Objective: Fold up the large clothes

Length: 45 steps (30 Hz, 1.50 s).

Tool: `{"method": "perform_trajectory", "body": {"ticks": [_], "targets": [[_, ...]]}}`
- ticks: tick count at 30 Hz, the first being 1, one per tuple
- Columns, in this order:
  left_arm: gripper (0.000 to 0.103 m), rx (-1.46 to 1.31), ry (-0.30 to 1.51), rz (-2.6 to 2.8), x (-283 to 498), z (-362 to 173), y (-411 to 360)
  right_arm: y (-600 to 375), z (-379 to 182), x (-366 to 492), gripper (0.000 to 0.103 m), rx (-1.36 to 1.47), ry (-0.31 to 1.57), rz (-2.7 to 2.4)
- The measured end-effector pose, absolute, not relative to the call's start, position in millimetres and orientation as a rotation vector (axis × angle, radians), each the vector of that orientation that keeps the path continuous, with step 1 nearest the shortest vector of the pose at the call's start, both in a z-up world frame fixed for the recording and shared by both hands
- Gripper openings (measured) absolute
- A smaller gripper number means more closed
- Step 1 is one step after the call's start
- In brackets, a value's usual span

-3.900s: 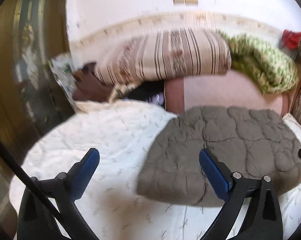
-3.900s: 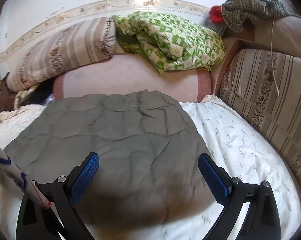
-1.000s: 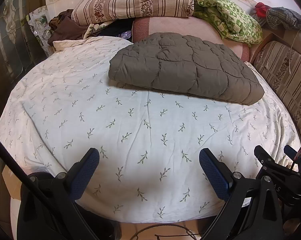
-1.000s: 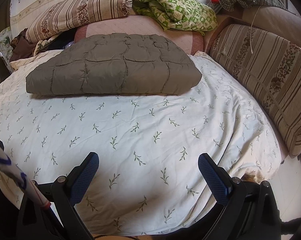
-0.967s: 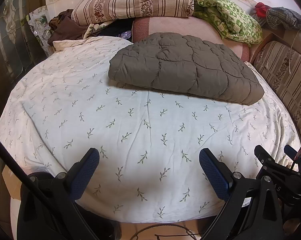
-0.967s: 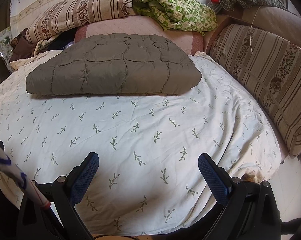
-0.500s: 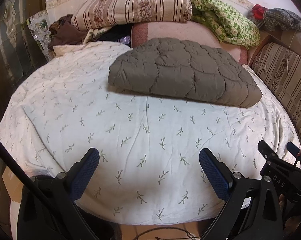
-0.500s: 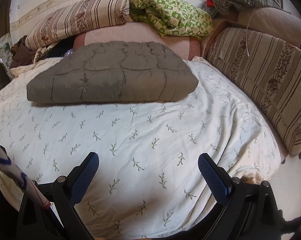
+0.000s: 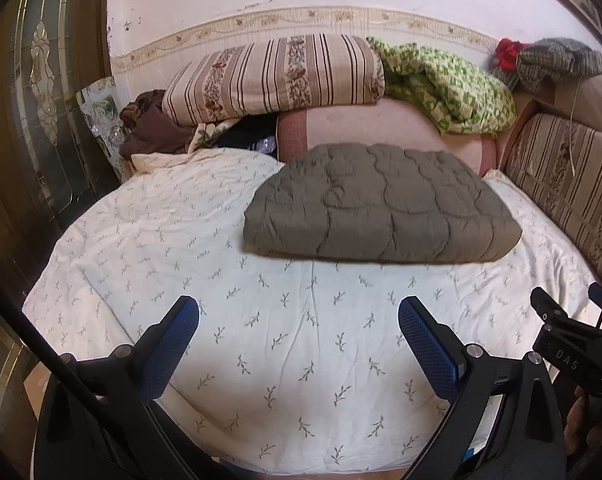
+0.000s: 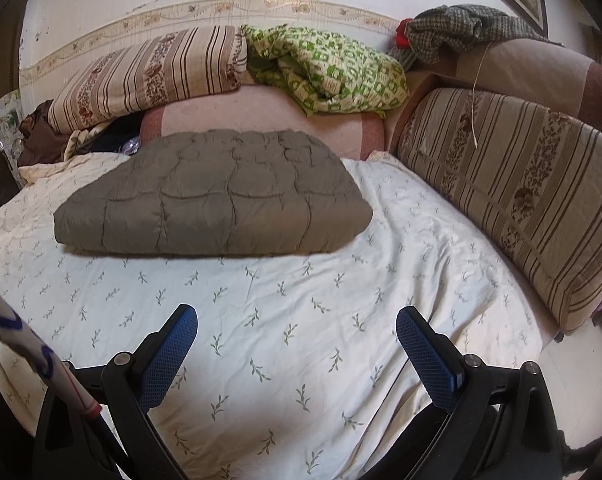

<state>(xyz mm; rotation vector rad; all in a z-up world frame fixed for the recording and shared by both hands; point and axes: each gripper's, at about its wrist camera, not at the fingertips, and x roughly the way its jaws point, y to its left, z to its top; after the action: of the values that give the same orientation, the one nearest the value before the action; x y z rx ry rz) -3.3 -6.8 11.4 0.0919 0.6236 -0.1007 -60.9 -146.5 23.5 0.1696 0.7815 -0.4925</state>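
Note:
A grey-brown quilted garment point(image 9: 381, 204) lies folded into a thick rectangle on the far half of the bed; it also shows in the right wrist view point(image 10: 217, 196). My left gripper point(image 9: 299, 344) is open and empty, held over the near part of the leaf-print sheet point(image 9: 293, 320), well short of the garment. My right gripper point(image 10: 297, 352) is open and empty too, over the near sheet point(image 10: 293, 304). Part of the right gripper shows at the left wrist view's right edge point(image 9: 565, 344).
A striped bolster point(image 9: 277, 76) and a green patterned blanket point(image 9: 445, 88) lie along the back wall. A striped cushion point(image 10: 513, 200) lines the bed's right side. A dark door point(image 9: 33, 120) stands at the left. Brown clothes point(image 9: 153, 128) are heaped at the back left.
Both grippers pulled back from the folded garment to the near edge of the bed, then tilted up a little, so the wall shows more. The garment has not moved.

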Motion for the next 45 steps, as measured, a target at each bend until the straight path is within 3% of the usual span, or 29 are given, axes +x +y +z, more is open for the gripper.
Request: {"method": "perform_trajectory", "body": {"ticks": [23, 45], "targets": [[0.1, 0.072, 0.44, -0.115, -16, 84, -7, -137, 104, -71, 0.102, 0.13, 0.578, -0.473], [0.1, 0.074, 0.657, -0.2, 20, 26, -56, -171, 75, -62, 0.102, 0.139, 0.651, -0.547]]}}
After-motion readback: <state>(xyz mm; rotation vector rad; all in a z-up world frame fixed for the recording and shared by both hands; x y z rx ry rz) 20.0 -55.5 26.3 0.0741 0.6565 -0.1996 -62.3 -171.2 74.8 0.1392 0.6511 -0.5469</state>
